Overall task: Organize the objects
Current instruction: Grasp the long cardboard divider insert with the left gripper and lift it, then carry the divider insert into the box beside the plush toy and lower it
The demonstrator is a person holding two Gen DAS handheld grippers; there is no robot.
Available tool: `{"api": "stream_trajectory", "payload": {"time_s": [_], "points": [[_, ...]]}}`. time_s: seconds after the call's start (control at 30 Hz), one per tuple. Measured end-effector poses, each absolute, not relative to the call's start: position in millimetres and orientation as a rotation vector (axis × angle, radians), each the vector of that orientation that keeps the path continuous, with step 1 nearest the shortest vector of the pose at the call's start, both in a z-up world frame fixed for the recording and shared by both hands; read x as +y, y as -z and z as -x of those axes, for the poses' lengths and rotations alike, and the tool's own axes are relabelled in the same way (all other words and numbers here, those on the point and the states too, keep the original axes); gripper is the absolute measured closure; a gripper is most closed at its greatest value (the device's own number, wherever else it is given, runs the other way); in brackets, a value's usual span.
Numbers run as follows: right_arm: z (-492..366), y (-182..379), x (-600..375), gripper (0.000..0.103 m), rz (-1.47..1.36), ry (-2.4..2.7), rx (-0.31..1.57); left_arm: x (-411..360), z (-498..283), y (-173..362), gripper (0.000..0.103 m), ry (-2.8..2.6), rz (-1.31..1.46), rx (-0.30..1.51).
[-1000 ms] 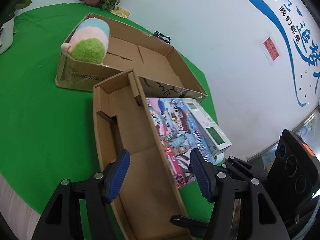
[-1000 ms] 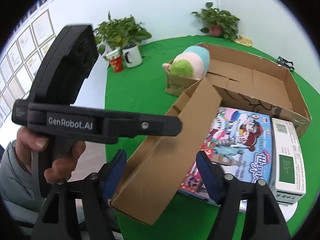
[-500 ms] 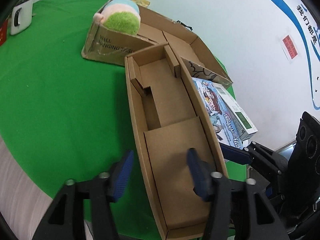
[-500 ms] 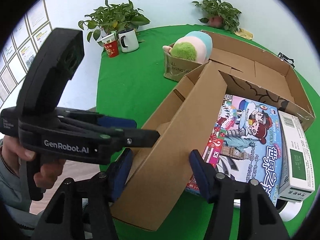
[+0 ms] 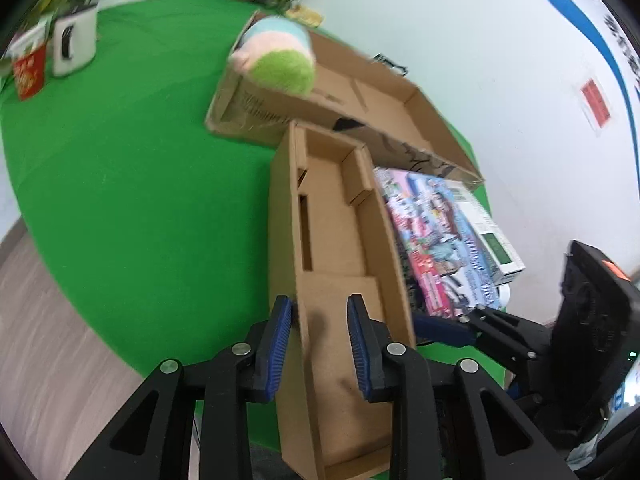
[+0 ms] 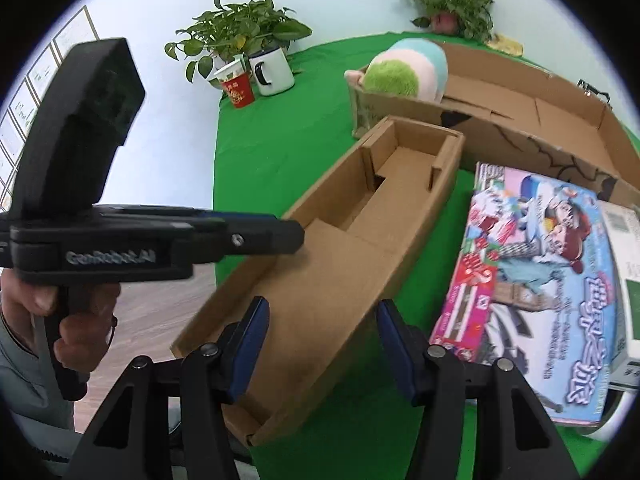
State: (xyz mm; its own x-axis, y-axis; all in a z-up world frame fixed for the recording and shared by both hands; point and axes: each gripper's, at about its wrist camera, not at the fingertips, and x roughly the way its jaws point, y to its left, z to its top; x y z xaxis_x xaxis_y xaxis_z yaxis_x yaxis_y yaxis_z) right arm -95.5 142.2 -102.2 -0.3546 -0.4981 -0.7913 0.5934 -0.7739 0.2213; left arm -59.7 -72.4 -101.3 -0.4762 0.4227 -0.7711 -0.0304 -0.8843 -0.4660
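**A:** What does each wrist camera give you that the other doesn't?

**B:** My left wrist view shows my left tongs [image 5: 319, 344] parted, straddling the near left wall of the long cardboard tray [image 5: 340, 248]: one blue pad outside the wall, the other over the tray floor, neither pressing. It also shows the blue stripe and red sticker on the wall. My right wrist view shows what the left cannot: the hand [image 6: 60, 320] holding the left rig, and framed papers on the far wall. My right tongs [image 6: 320, 344] stand wide apart around the tray's near end, gripping nothing.

**A:** And the surface, the room?

**B:** A round surface [image 6: 280, 152] under green cloth, wood-look floor beyond it. The tray lies on the cloth, its far end against a larger open carton [image 6: 540, 120]. A plush toy [image 6: 404, 70] sits in that carton's corner. Beside the tray lies a colourful game box [image 6: 532, 280], with a white-and-green box [image 5: 494, 240] just past it. A red cup [image 6: 238, 88], a white mug [image 6: 272, 70] and potted plants [image 6: 240, 36] stand at the edge.

**A:** Materials?

**B:** Plain corrugated board, folded inner flaps, one slot cut; fuzzy plush; glossy print.
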Motion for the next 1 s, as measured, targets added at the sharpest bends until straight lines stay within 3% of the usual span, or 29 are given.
{"api": "stream_trajectory", "payload": {"time_s": [0.13, 0.23, 0.43, 0.67, 1.0], "points": [[93.1, 97.5, 141.4, 0.048, -1.181, 2.195, 0.165, -65.4, 61.0, 108.5, 0.076, -2.418, 1.490, -0.532], [94.2, 100.6, 143.5, 0.060, -1.219, 2.213, 0.154, -60.6, 64.2, 111.0, 0.077, -2.393, 1.500, -0.514], [92.2, 102.4, 153.4, 0.063, -1.243, 2.273, 0.146, -36.3, 57.6, 107.8, 0.079, -2.392, 1.546, -0.369], [99.1, 106.8, 164.9, 0.088, -1.272, 2.295, 0.129, -29.0, 50.3, 106.0, 0.083, -2.468, 1.560, -0.376], [92.2, 83.7, 172.4, 0.089, -1.137, 2.337, 0.069, -24.4, 40.0, 65.3, 0.090, -2.604, 1.462, -0.304]]}}
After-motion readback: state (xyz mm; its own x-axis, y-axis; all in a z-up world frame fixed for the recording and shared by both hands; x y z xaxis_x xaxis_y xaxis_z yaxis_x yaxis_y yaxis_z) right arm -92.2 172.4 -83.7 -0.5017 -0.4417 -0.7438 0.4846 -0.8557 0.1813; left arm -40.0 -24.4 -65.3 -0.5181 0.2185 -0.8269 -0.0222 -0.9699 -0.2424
